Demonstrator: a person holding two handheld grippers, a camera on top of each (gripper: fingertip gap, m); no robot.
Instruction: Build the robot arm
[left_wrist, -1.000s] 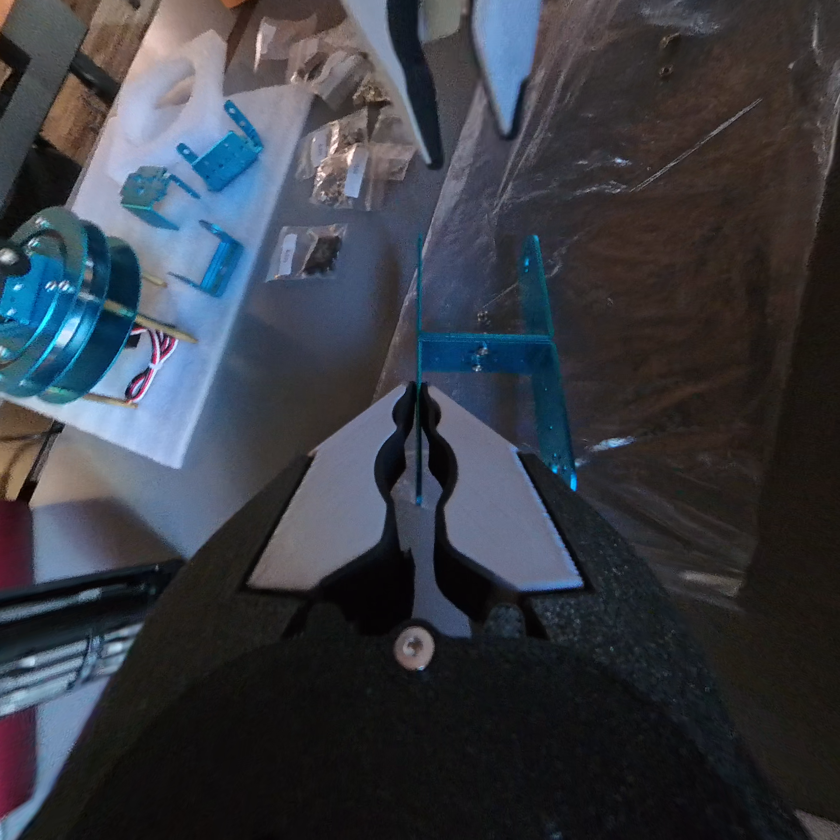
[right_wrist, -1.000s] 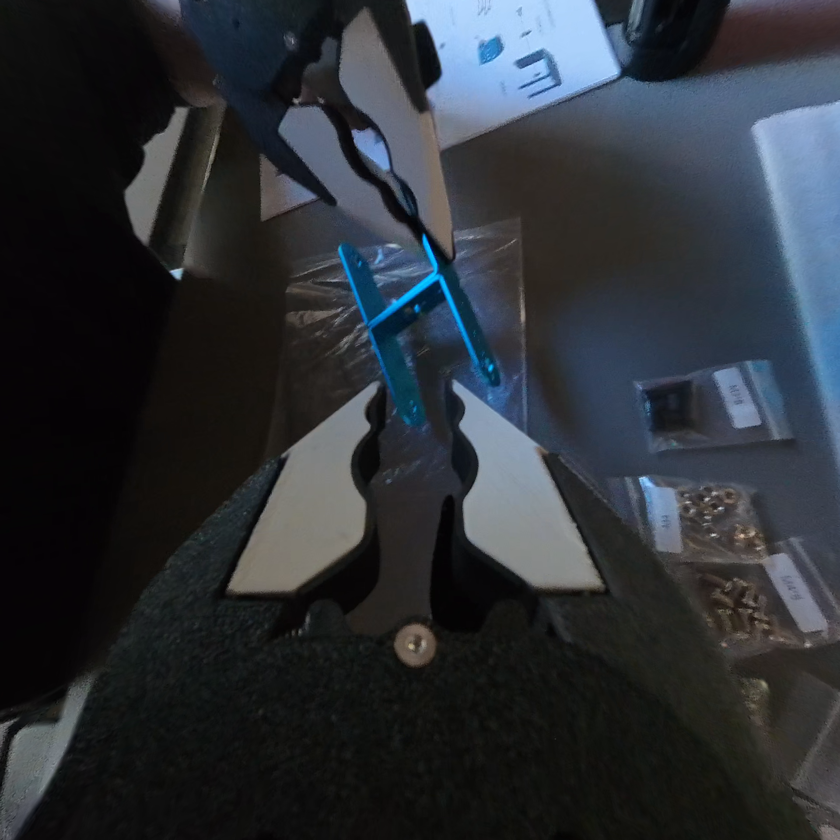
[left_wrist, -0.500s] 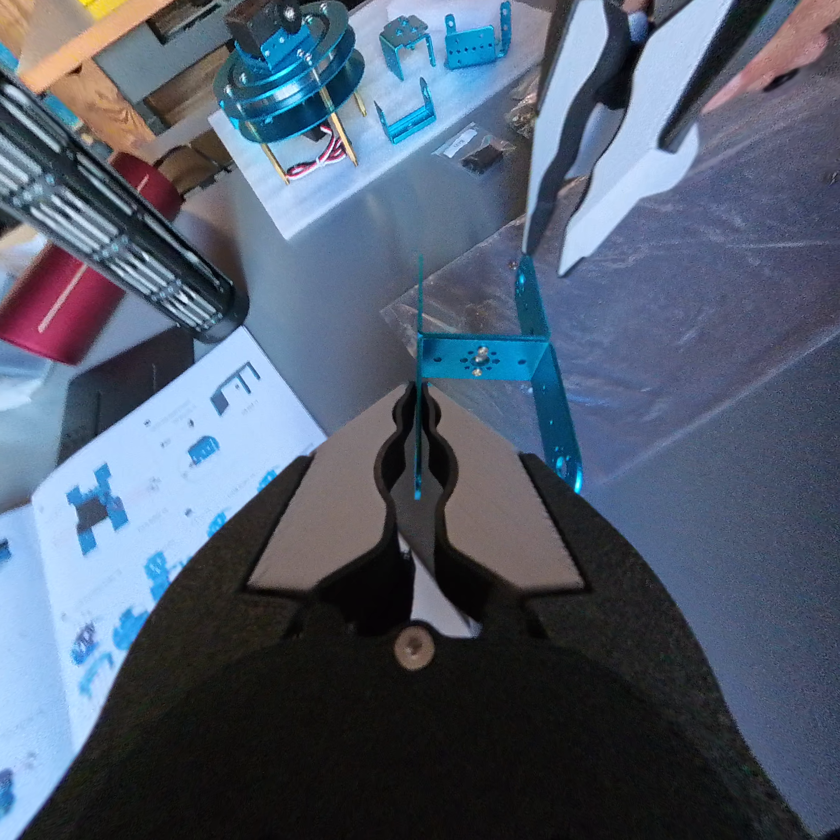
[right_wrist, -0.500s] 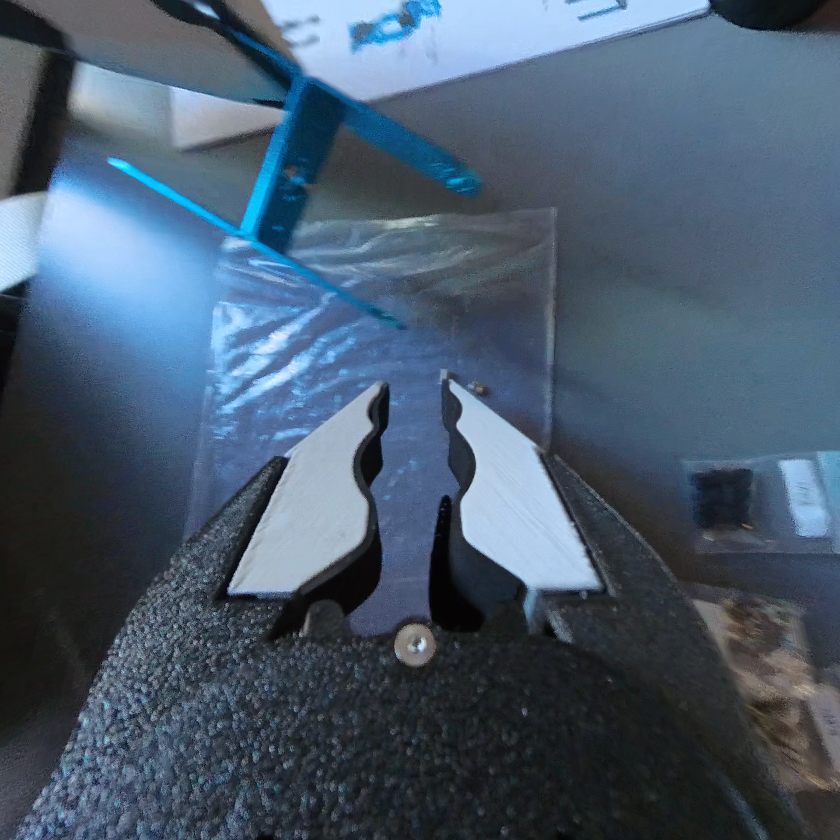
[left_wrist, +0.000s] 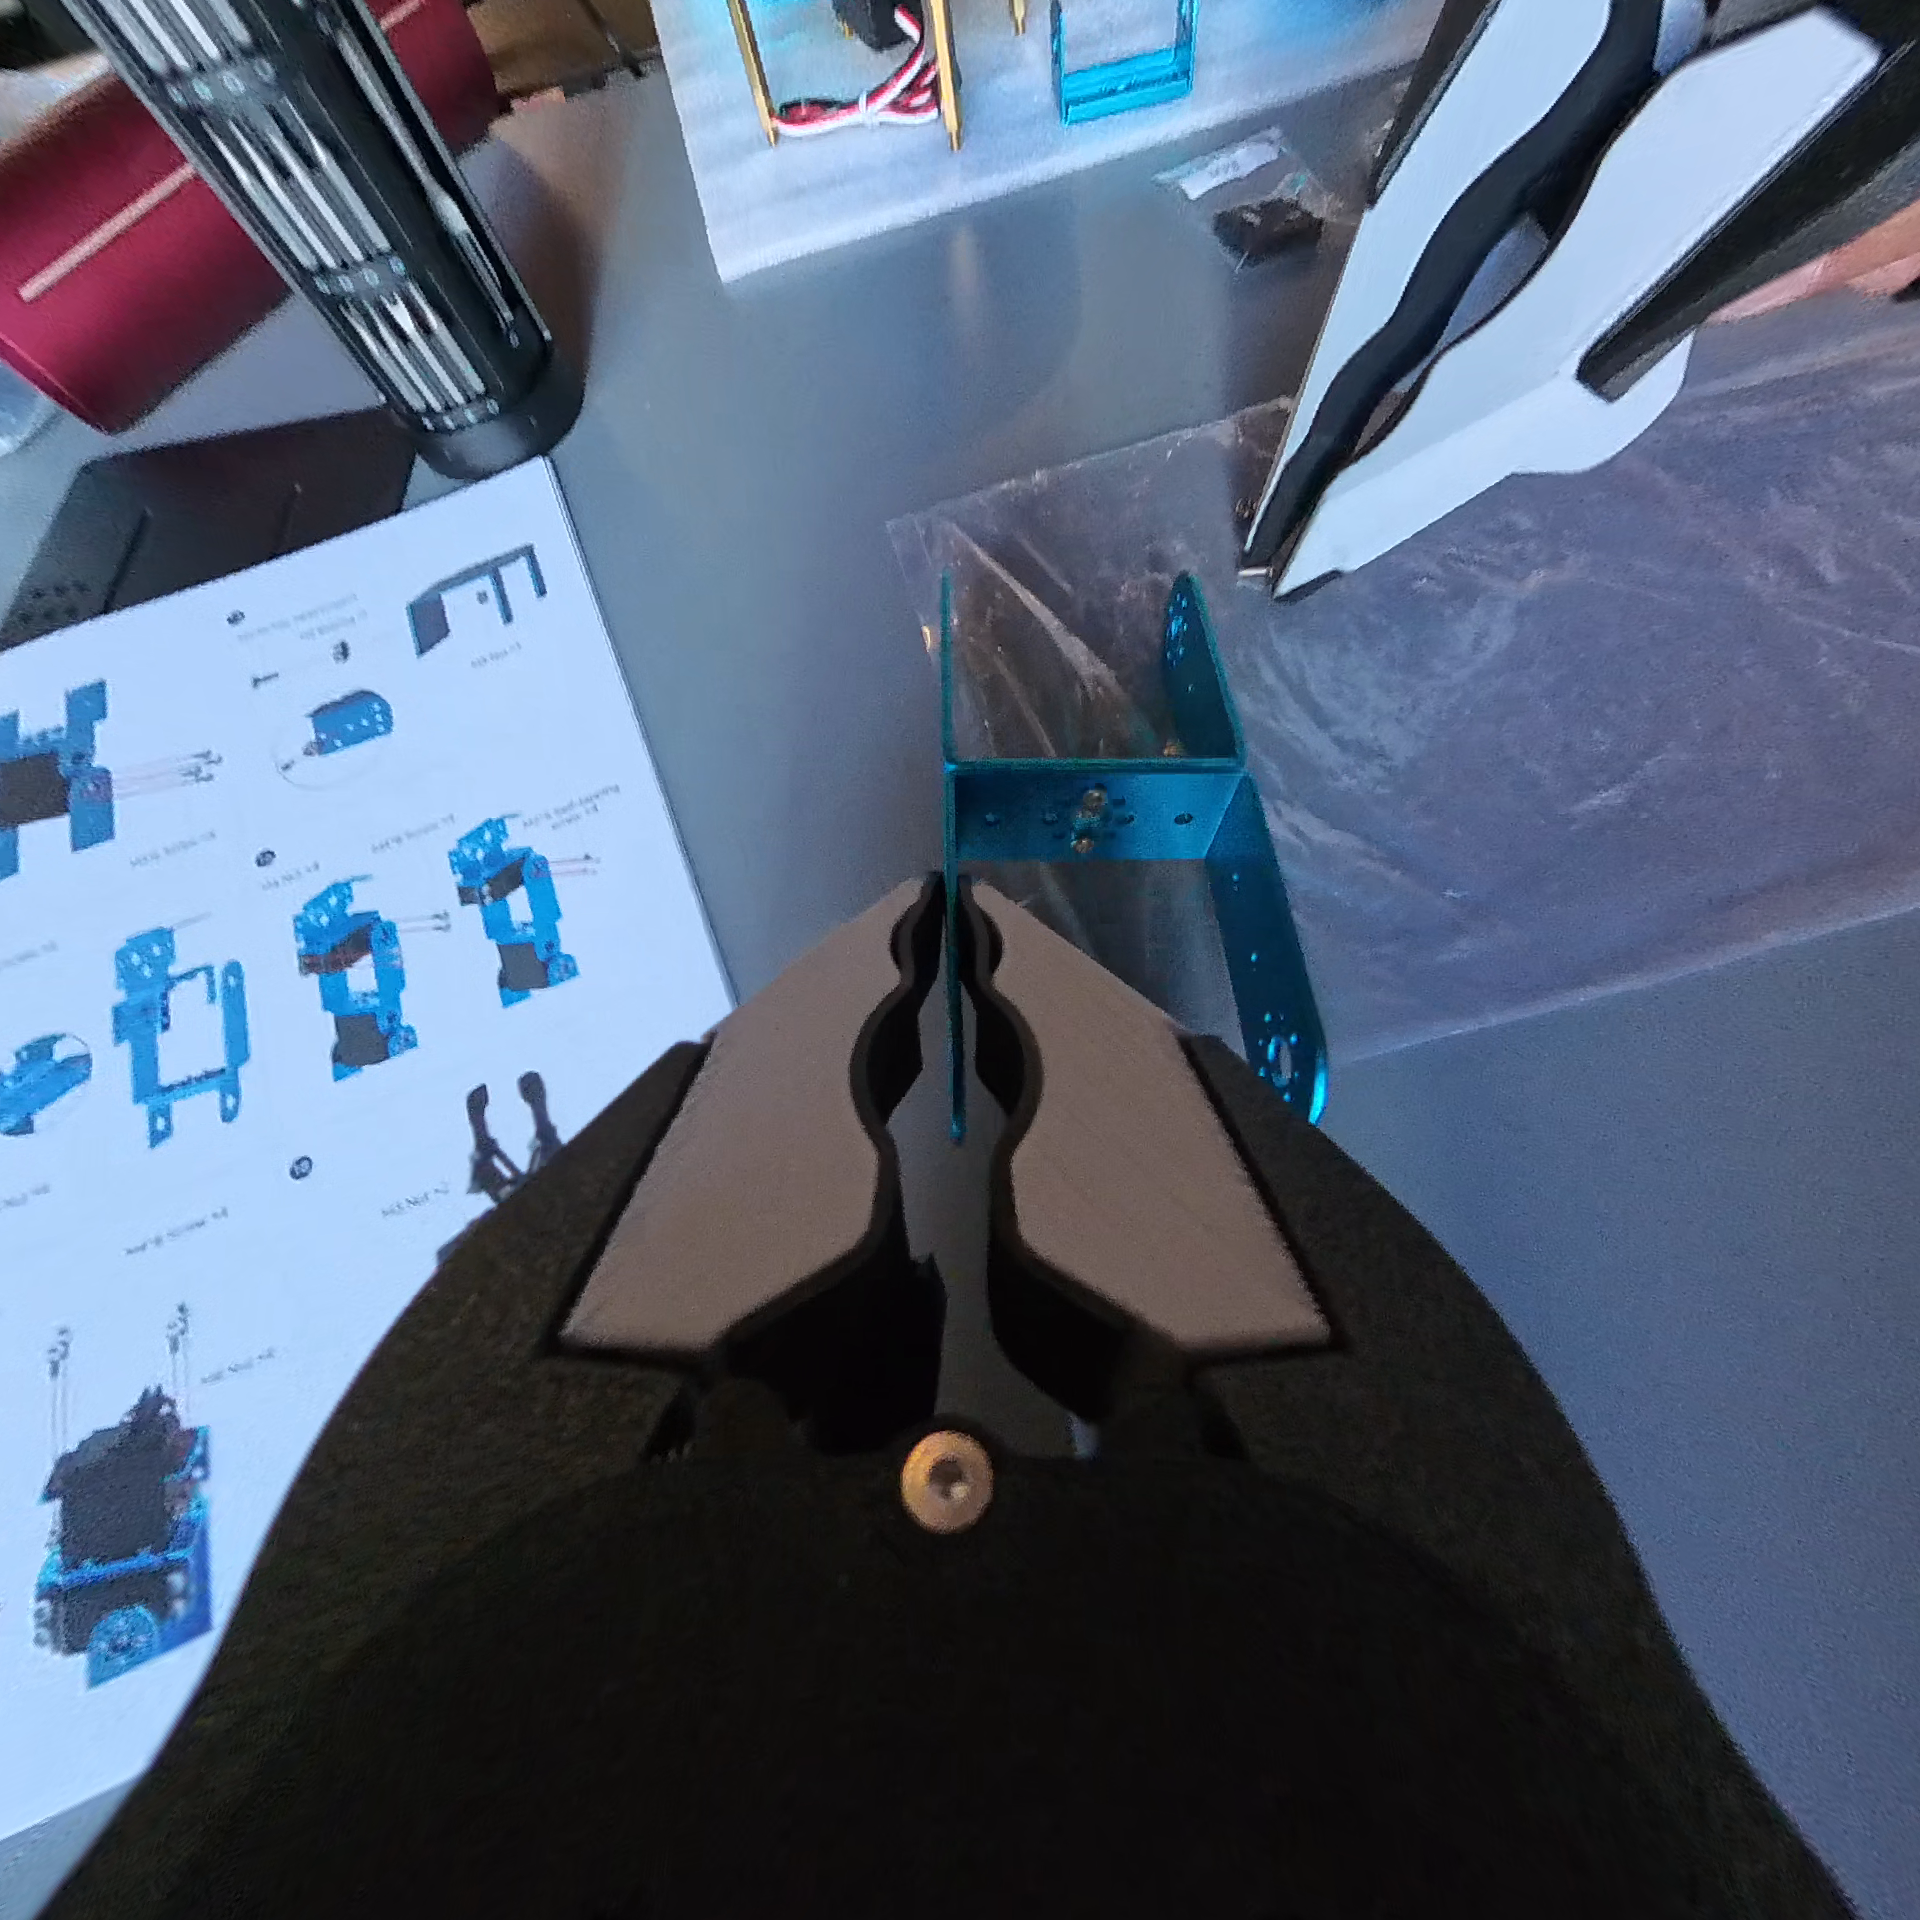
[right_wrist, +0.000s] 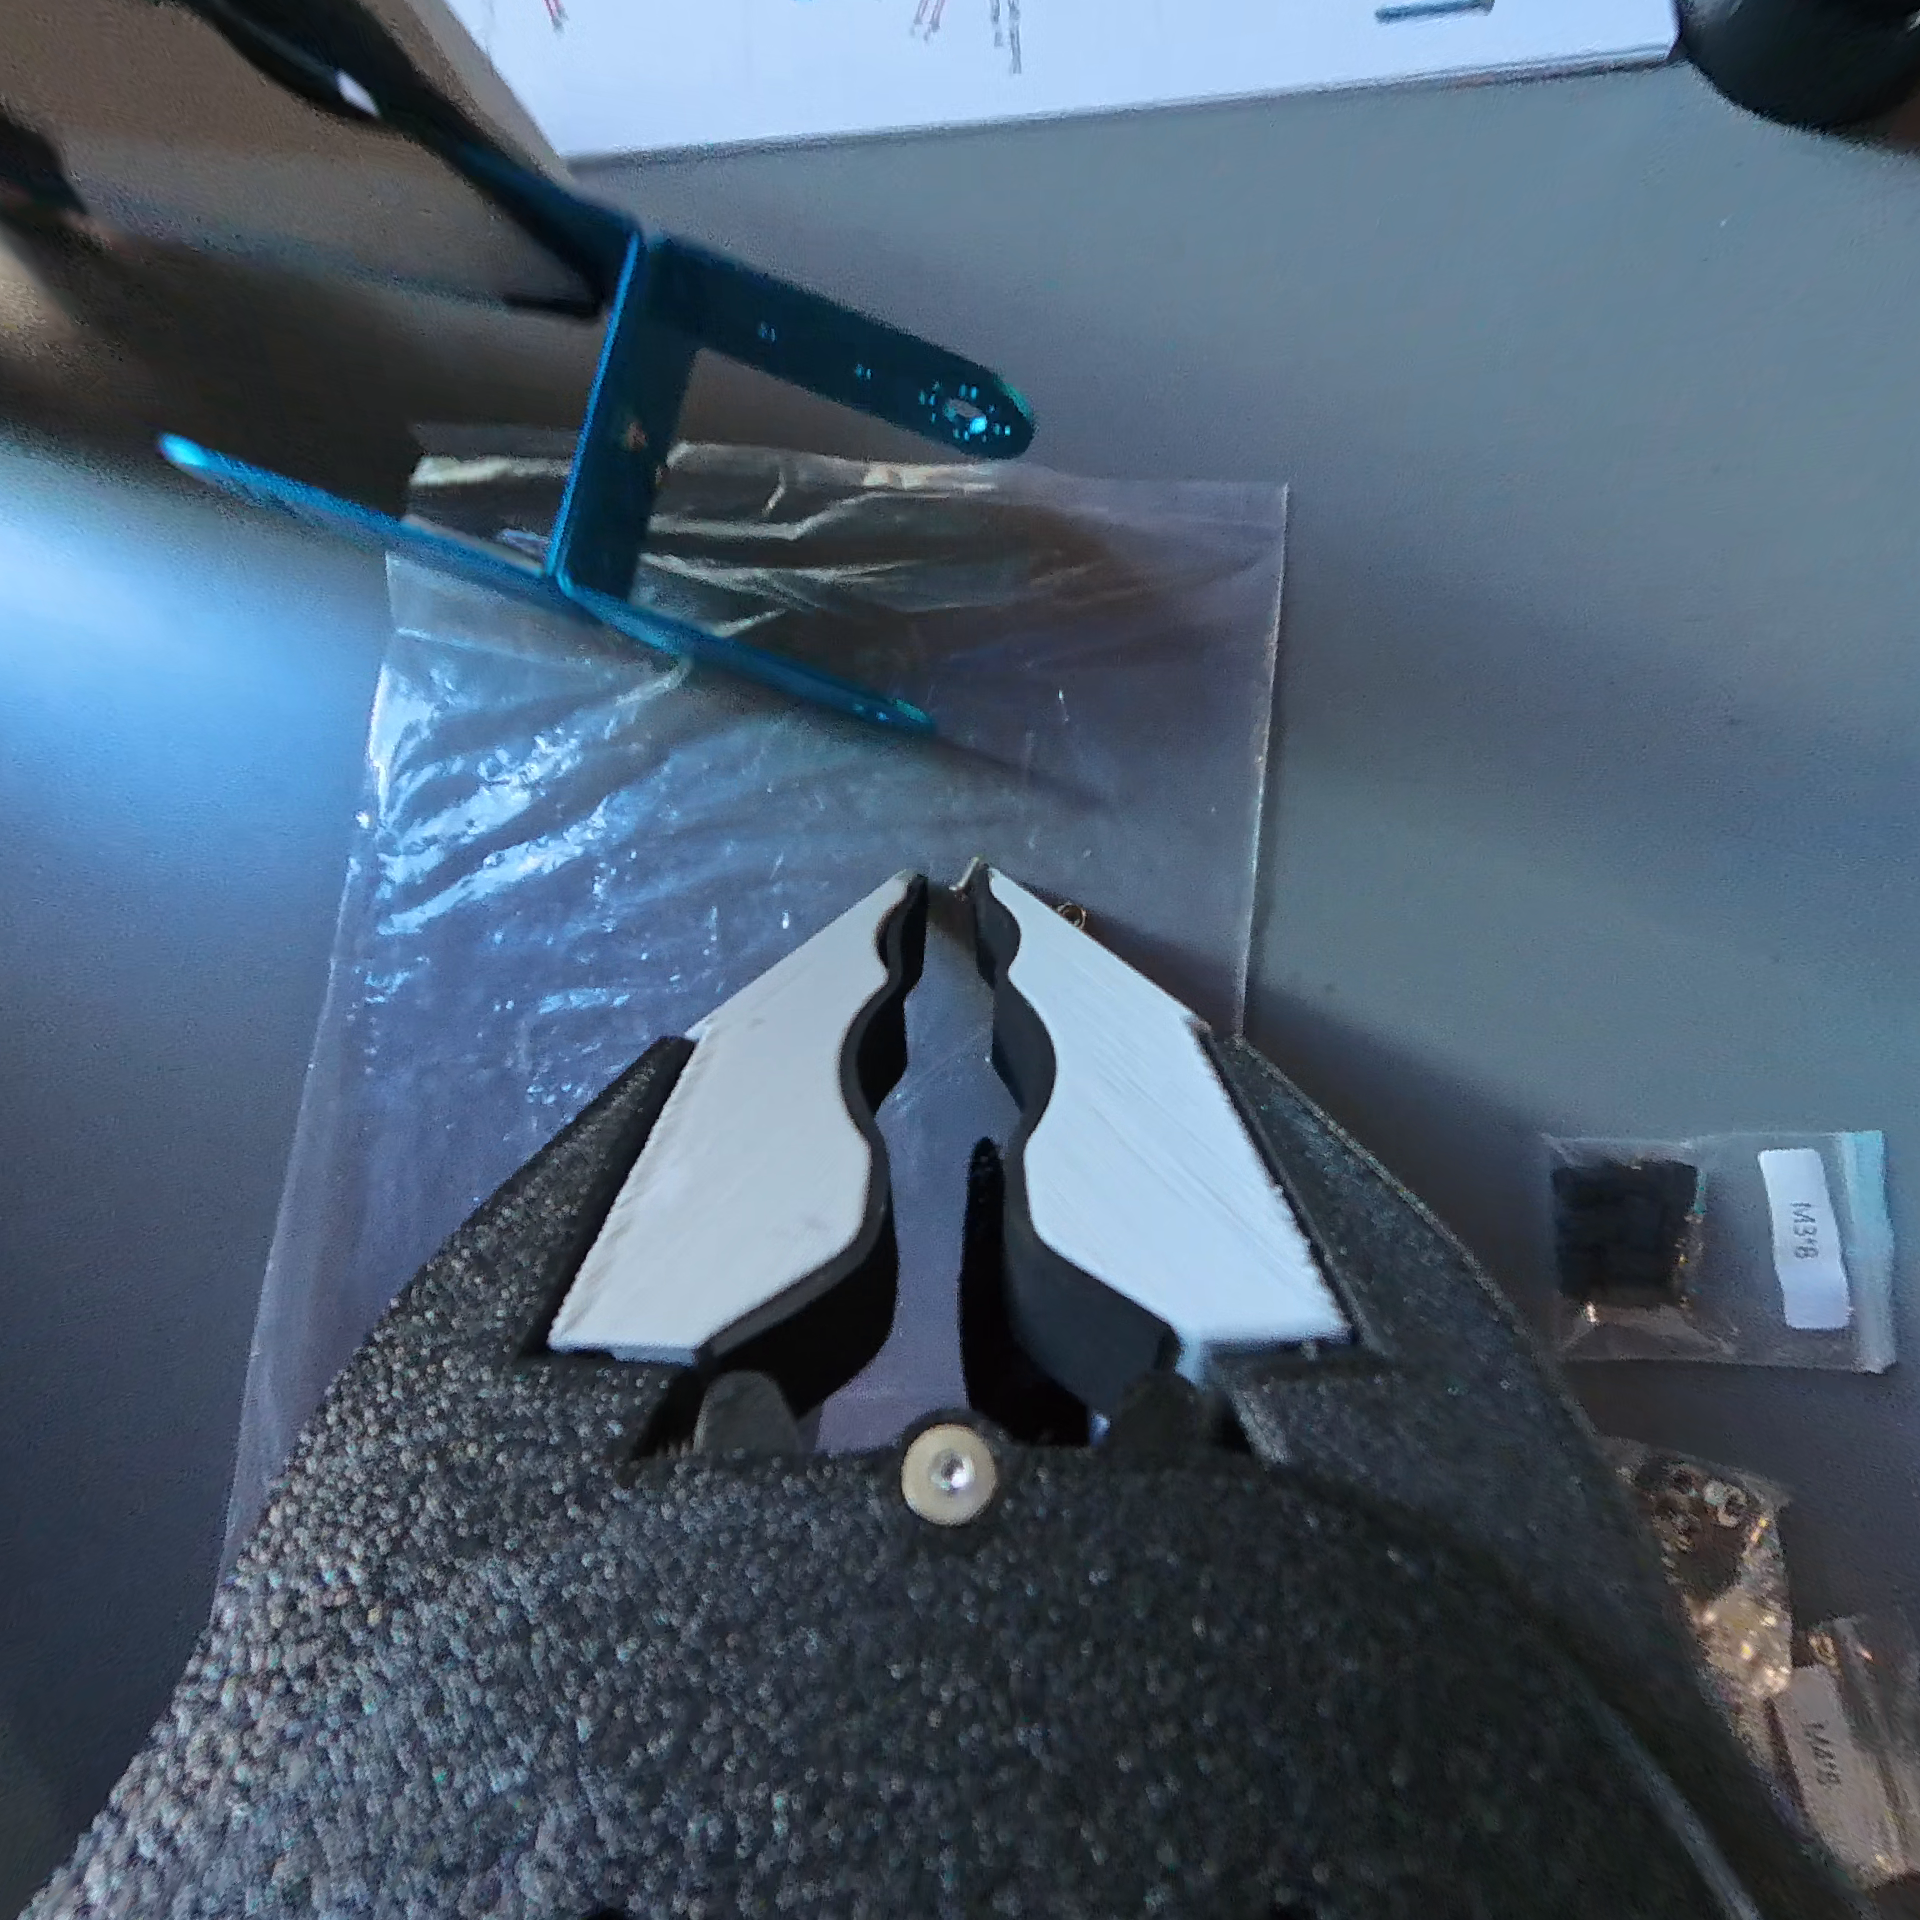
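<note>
Instruction sheet (left_wrist: 312, 831) lies left of the blue bracket (left_wrist: 1091, 821). Left gripper (left_wrist: 951, 894): jaws clamped edge-on on the bracket's left flange, a thin hold that likely pivots easily. Right gripper (right_wrist: 951, 883), near the bracket: jaws nearly together, pinching what looks like a small screw (right_wrist: 968, 871). Clear bag (right_wrist: 727, 935) on the tabletop below looks nearly empty. Zip bag (right_wrist: 1621, 1216) farther right holds black hardware.

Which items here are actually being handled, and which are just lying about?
Handled: blue bracket in left gripper; small metal piece at right gripper tips.
Lying about: clear bag, instruction sheet, hardware bag, black cylinder, foam pad.
</note>
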